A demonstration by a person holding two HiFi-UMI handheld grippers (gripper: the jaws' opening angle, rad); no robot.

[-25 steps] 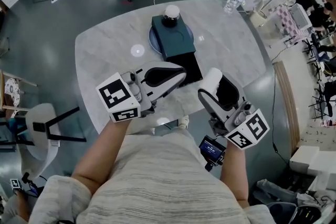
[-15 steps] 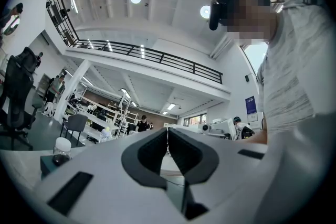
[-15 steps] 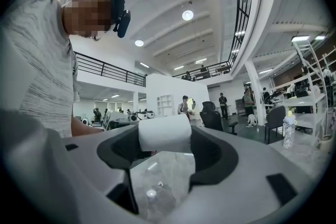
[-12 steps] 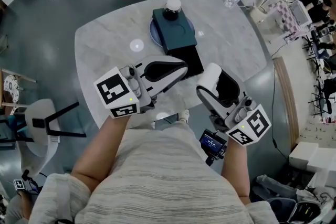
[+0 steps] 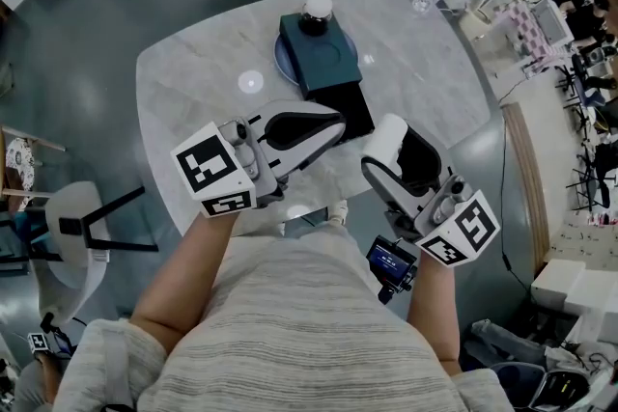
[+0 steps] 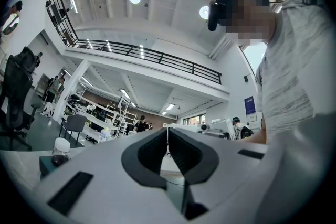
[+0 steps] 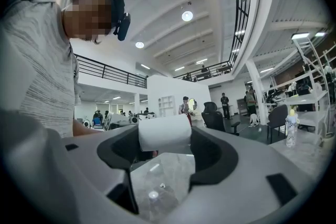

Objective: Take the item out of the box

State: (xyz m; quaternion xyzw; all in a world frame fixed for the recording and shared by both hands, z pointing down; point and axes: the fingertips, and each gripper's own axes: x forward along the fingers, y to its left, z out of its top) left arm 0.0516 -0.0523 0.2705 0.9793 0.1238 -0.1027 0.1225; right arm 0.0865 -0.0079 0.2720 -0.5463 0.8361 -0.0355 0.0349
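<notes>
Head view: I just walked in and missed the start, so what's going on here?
A person holds a tool in each hand over a marble table. The right tool is shut on a white roll, near the table's front edge and apart from the dark box. The box sits on a blue plate, with a black section showing at its near end and a white-lidded jar at its far end. The left tool is shut and empty, close to that black section.
</notes>
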